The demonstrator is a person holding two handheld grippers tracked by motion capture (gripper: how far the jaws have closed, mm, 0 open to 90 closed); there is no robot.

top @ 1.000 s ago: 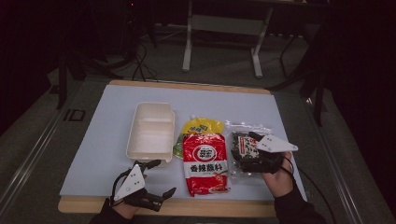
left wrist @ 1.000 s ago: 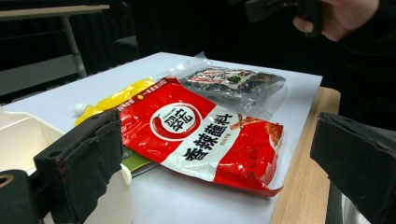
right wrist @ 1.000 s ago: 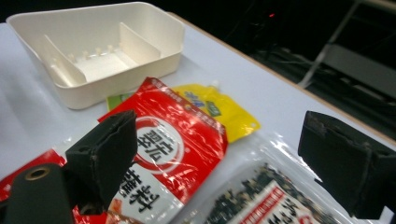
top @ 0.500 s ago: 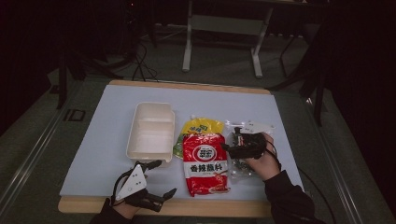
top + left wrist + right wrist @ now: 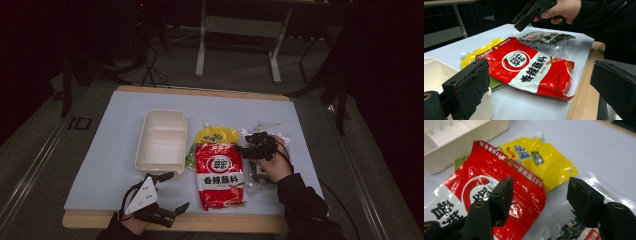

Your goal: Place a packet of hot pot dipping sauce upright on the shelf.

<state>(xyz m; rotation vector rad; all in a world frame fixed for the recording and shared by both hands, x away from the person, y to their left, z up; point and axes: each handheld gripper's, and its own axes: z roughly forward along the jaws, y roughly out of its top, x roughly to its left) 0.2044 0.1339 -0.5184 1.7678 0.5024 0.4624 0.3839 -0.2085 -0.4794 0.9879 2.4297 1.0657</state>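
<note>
Black right tongs (image 5: 539, 195) gape over the red packet's (image 5: 486, 192) corner (gripping nothing); left tongs (image 5: 536, 85) also wide, empty.

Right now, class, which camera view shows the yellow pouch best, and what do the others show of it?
The right gripper view: the yellow pouch shows its spout and print. The high view shows its top above the red packet. The left gripper view shows its edge.

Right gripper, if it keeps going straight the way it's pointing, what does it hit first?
Most likely the corner of the red packet, with the yellow pouch just beyond; the right gripper is open, though depth is hard to judge.
</note>
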